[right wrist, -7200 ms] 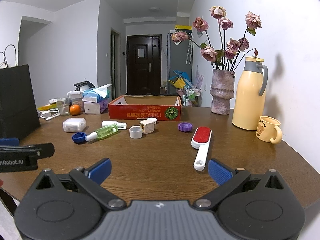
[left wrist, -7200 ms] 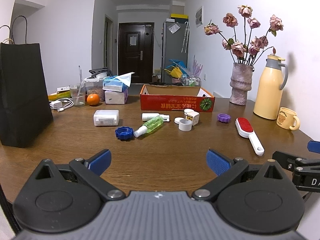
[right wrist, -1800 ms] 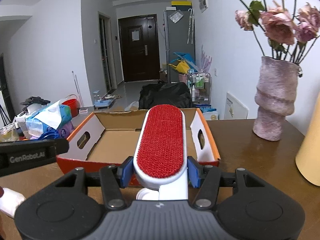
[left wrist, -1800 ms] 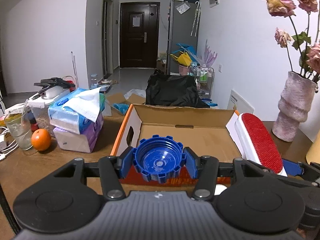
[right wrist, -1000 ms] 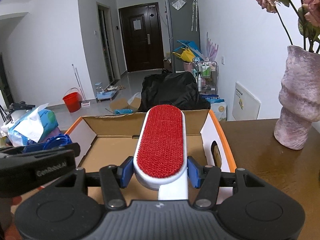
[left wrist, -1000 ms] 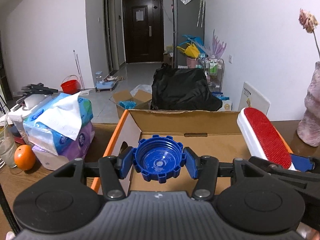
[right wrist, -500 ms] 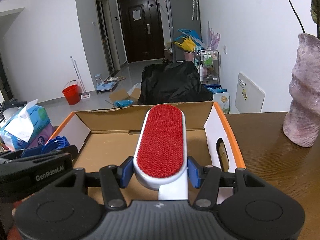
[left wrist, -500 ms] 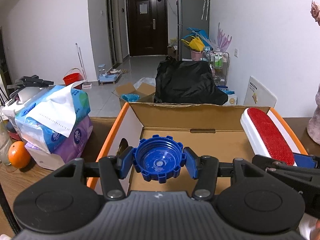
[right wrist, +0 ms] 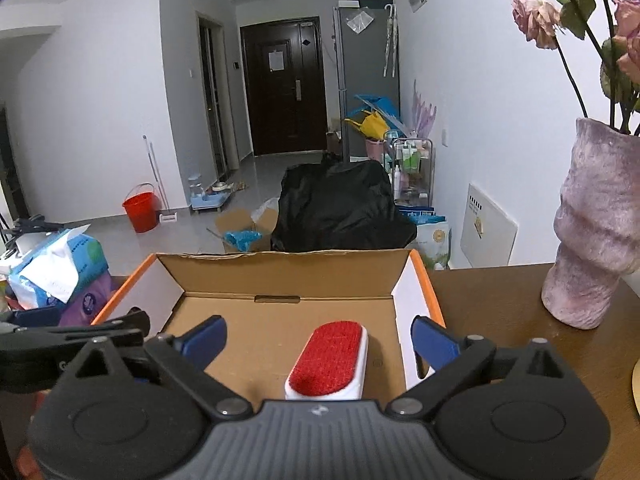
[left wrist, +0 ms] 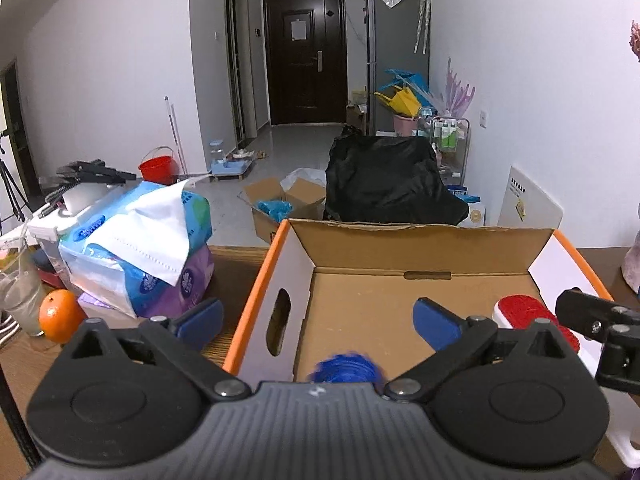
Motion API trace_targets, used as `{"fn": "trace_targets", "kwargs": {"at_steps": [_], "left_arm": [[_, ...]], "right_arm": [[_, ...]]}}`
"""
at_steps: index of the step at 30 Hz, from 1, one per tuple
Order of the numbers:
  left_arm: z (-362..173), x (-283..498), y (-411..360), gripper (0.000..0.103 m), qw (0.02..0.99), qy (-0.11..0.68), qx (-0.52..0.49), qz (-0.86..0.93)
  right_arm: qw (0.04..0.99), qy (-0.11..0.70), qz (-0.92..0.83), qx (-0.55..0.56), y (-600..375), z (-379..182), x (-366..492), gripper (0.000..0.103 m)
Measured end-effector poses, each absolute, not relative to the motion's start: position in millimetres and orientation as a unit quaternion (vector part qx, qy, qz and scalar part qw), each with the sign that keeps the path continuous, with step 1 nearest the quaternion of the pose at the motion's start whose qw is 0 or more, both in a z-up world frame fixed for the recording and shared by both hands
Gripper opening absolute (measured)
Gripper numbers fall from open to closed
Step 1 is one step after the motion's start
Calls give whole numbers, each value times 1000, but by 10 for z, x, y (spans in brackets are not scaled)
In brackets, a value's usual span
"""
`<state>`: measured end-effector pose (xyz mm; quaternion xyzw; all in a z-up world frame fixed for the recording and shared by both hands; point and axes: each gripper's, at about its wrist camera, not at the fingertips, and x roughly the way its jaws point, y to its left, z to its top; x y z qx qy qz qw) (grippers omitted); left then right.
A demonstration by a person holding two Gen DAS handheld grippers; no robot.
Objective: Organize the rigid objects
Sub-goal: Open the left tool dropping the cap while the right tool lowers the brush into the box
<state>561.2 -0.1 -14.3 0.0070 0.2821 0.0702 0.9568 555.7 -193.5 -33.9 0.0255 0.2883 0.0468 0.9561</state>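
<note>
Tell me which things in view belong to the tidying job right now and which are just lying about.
In the job:
cardboard box
blue cap, blurred, below the open left gripper
lint brush, below the open right gripper
Both jaws have just been opening.

Lying about:
tissue packs
orange
vase
red bucket

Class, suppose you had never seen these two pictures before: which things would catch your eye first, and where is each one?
Most striking is the open cardboard box with its orange rim, filling the middle of both views. Inside it the red lint brush lies toward the right, and the blue cap, blurred, shows near the left gripper. Both that and the right gripper have just opened their jaws, which now grip nothing.
</note>
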Motion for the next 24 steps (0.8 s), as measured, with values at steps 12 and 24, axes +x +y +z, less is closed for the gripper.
{"fn": "trace_targets", "kwargs": {"at_steps": [12,24], "left_arm": [[-164,5471,81,103,961,269,2,64],[-320,5319,260,103,967,254,-8,35]], "right_arm": [[961,270,50,22,-1892,-311,5436,100],[978,198,64,18,-1653,-431,5123,101]]}}
